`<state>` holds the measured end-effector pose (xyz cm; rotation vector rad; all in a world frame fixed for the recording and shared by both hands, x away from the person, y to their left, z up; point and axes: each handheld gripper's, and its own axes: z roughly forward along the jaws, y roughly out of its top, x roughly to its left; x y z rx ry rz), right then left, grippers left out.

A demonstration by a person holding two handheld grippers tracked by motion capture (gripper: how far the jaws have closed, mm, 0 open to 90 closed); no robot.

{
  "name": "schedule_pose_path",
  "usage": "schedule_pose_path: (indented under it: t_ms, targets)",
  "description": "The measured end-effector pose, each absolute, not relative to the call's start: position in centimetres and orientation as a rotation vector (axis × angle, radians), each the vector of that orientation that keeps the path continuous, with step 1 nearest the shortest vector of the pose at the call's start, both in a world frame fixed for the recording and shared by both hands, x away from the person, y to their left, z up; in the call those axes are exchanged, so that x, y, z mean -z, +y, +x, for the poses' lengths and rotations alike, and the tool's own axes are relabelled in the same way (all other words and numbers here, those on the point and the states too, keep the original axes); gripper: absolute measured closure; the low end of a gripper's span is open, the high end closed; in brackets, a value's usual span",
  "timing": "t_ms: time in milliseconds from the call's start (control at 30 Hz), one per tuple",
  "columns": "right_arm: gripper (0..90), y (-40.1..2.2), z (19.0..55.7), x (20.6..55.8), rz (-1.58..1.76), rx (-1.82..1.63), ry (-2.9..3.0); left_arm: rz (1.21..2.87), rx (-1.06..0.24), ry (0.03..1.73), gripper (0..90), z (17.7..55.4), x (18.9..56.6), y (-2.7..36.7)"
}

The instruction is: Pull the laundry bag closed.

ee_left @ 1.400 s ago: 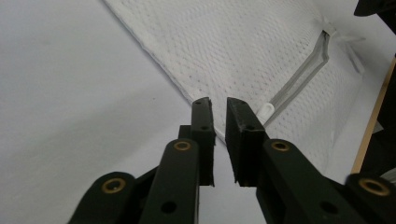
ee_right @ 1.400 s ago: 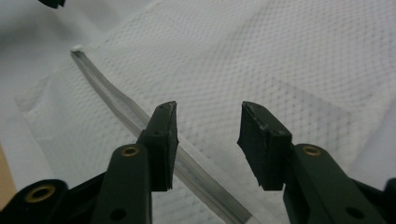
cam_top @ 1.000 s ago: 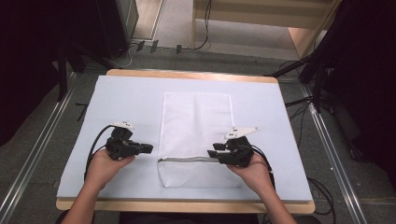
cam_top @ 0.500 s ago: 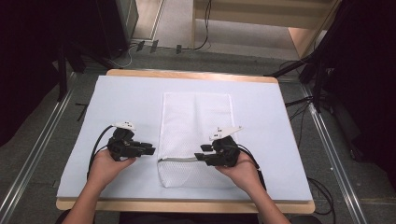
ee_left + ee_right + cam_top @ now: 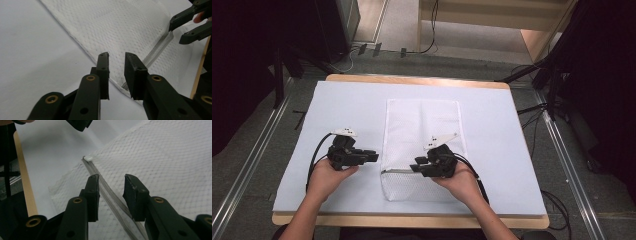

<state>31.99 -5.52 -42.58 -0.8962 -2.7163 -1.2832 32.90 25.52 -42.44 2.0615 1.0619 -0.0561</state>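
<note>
White mesh zip bag (image 5: 422, 130) lies flat mid-surface, zipper (image 5: 110, 195) seemingly closed, nothing gripped. Right tongs (image 5: 418, 167) gape over the zipper; left tongs (image 5: 373, 156) wait parted beside the bag's edge.

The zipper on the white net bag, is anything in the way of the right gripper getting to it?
Nothing visible is. The right gripper hangs open right over the zipper, which runs bare between its fingers along the net bag.
</note>
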Motion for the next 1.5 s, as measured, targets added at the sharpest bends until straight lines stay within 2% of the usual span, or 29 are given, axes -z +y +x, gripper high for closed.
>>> schedule_pose_path:
  t_ms: [133, 333, 700, 1000, 1500]
  targets:
    - [70.2, -4.6, 32.0, 42.7, -0.88, 1.269, -2.715, 2.072, 0.08, 1.046, 83.7, 33.0, 42.6, 25.2]
    - [73.5, -3.2, 32.2, 42.9, -0.857, 1.259, -2.712, 2.096, 0.108, 1.031, 89.2, 33.2, 43.1, 24.7]
    - [79.4, -0.9, 32.5, 43.0, -0.828, 1.243, -2.699, 2.085, 0.158, 1.027, 90.0, 33.6, 43.6, 24.5]
    - [78.1, 0.8, 32.9, 44.1, -0.82, 1.195, -2.676, 2.104, 0.236, 1.032, 90.0, 33.9, 44.8, 23.8]
    - [80.3, 1.8, 33.2, 46.3, -0.827, 1.116, -2.675, 2.149, 0.252, 1.079, 90.0, 34.2, 46.2, 23.3]
